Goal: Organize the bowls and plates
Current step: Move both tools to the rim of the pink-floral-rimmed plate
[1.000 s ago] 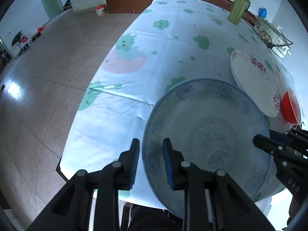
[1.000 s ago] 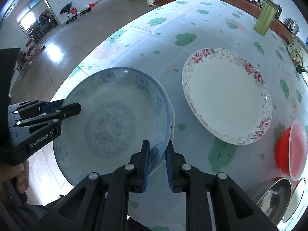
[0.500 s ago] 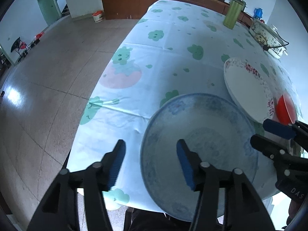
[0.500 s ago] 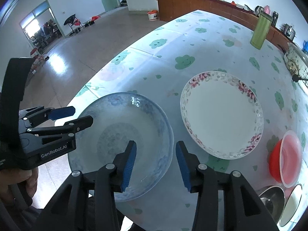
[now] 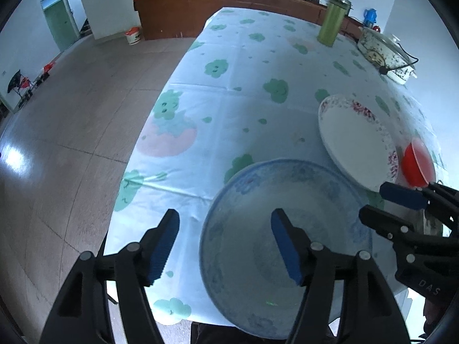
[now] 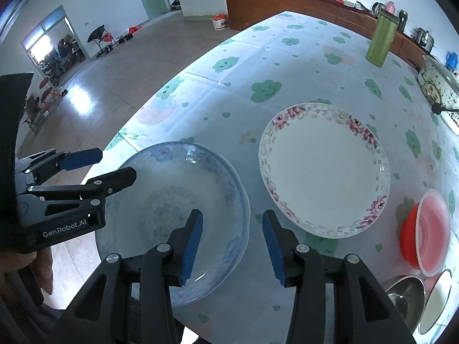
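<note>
Now blue plate (image 6: 183,218) rests on tabletop (image 6: 287,66) near edge. Left claw (image 5: 225,243) opening, right claw (image 6: 232,243) apart; neither grips. Floral plate (image 6: 324,169), red bowl (image 6: 427,235), metal bowls (image 6: 407,298) at right unstacked.

We see a blue-patterned plate (image 6: 172,200), a white plate (image 6: 324,169) rimmed with pink flowers, a red bowl (image 6: 424,238), and green clouds on the desk (image 6: 287,66) cloth.

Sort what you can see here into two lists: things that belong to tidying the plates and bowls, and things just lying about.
Belong to the job:
blue plate
flowered plate
red bowl
metal bowls

Just lying about:
green flask
cooker with a glass lid
bucket on the floor
</note>
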